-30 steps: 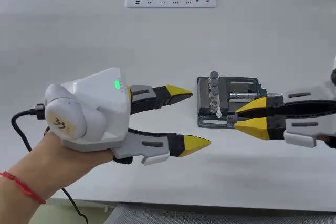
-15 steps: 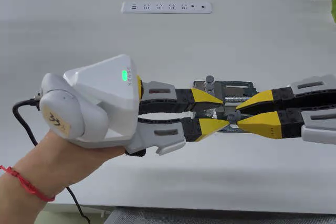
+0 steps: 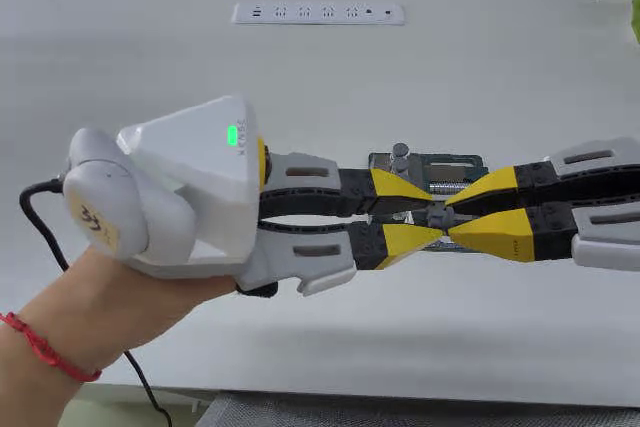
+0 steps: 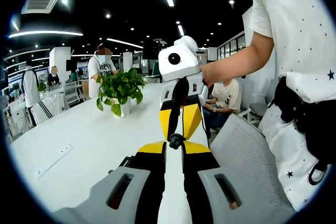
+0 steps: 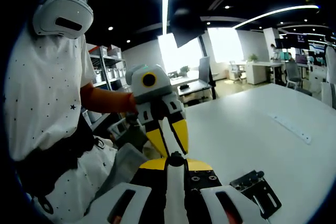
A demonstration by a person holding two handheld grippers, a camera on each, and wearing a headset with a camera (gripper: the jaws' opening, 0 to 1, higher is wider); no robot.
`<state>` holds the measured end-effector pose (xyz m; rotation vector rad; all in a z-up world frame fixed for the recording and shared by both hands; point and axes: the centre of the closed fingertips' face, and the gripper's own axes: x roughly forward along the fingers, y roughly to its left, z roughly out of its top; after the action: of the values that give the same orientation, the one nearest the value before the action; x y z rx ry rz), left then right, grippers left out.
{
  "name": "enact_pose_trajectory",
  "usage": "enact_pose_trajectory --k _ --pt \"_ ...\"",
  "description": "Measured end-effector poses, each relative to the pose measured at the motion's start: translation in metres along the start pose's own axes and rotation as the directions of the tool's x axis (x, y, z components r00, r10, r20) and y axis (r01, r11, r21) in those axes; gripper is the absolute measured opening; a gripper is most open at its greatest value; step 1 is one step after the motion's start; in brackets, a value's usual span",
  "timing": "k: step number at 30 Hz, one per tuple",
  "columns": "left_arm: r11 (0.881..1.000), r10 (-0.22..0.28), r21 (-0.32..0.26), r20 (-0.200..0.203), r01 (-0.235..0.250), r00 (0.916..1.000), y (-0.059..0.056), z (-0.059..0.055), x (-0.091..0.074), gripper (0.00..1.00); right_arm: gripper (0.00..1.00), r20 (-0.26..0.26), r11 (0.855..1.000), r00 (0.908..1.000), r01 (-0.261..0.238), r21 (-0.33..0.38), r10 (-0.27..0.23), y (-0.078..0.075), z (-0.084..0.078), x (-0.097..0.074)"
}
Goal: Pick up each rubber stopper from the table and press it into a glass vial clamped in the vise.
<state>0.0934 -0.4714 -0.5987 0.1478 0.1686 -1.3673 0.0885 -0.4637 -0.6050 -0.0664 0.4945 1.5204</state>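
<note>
So we're pinching one rubber stopper (image 3: 438,218) with both tools at once, left tool (image 3: 434,217) and right tool (image 3: 448,218) clenched tip-to-tip, probably reorienting it for the vise (image 3: 457,162).

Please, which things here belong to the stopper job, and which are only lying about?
For the job:
- rubber stopper, gripped between the left gripper and the right gripper
- vise
- vial standing in the vise

Lying about:
- power strip
- potted plant
</note>
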Motion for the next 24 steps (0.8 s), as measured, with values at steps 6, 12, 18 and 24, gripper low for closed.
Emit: enact_pose_trajectory --k 6,12,18,24 --pt "1.0 -0.008 0.006 0.003 0.008 1.0 -0.0009 0.0017 0.0014 0.05 0.06 0.006 1.0 1.0 0.001 0.005 -0.001 -0.0026 0.0003 -0.003" --pt "0.999 -0.012 -0.04 0.018 0.013 0.9998 -0.0001 0.004 0.0014 0.05 0.07 0.014 1.0 0.9999 -0.001 -0.005 0.001 -0.0029 0.003 -0.0052" --pt "0.996 -0.015 -0.091 0.043 0.019 0.9989 0.0001 0.0069 -0.0013 0.04 0.07 0.021 1.0 0.9997 -0.008 -0.019 0.008 -0.0024 0.0066 -0.0056" --pt "0.989 -0.02 -0.142 0.065 0.029 0.9977 0.0 0.0082 -0.0045 0.04 0.07 0.021 0.999 0.9996 -0.016 -0.03 0.017 -0.0012 0.0091 -0.0056"
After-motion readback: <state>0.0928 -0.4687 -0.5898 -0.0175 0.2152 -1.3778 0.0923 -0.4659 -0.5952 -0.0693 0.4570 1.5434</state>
